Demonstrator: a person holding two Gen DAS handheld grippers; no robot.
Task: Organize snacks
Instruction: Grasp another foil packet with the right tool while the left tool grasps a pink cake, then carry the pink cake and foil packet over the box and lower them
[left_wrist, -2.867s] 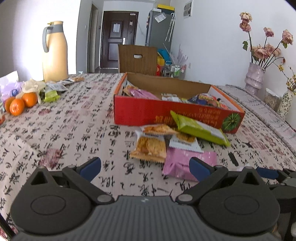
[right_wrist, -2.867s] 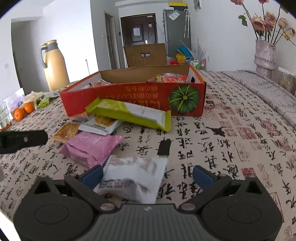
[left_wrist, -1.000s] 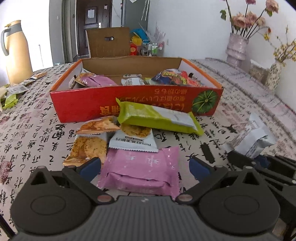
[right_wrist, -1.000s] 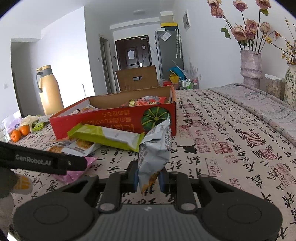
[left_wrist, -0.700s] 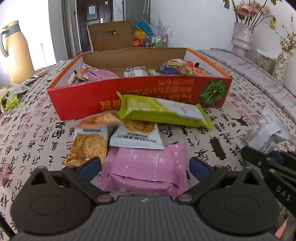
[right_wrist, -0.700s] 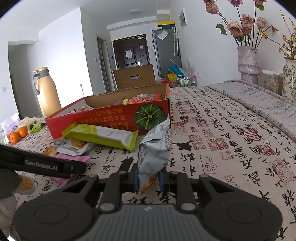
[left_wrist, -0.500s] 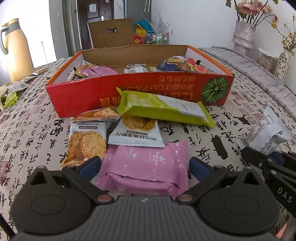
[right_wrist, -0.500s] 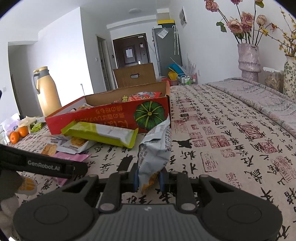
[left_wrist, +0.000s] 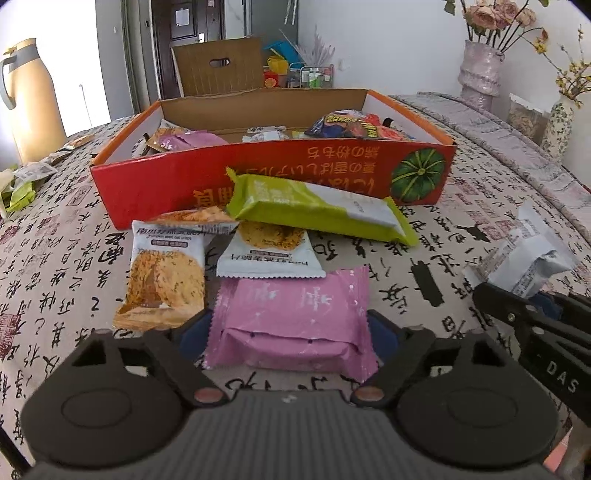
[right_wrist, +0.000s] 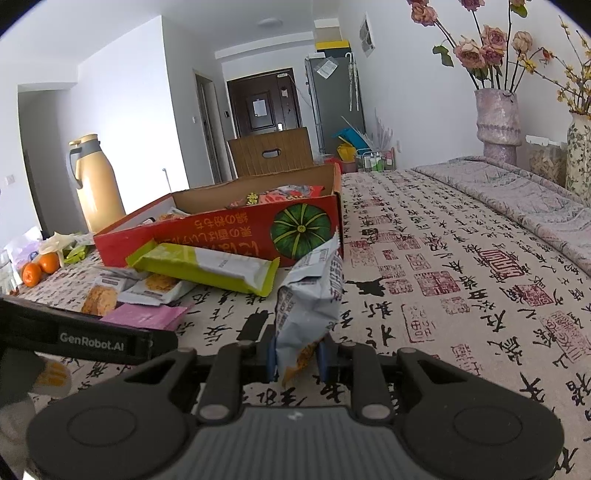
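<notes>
A red cardboard box (left_wrist: 280, 181) with several snacks inside stands on the table; it also shows in the right wrist view (right_wrist: 221, 229). In front of it lie a green-and-white bar (left_wrist: 317, 210), two biscuit packets (left_wrist: 166, 277) (left_wrist: 269, 251) and a pink packet (left_wrist: 295, 317). My left gripper (left_wrist: 286, 332) is open, its fingers on either side of the pink packet's near end. My right gripper (right_wrist: 295, 356) is shut on a white snack bag (right_wrist: 310, 295), held upright above the table; the bag also shows in the left wrist view (left_wrist: 524, 262).
A tan thermos jug (right_wrist: 96, 181) and oranges (right_wrist: 38, 269) stand at the far left. Vases with flowers (right_wrist: 496, 122) stand at the far right. A brown cardboard piece (left_wrist: 218, 66) stands behind the box. The left gripper's body (right_wrist: 85, 339) crosses the right wrist view's left side.
My left gripper has moved forward, so its fingers now flank the pink packet. My right gripper stays shut on the white bag and has shifted slightly.
</notes>
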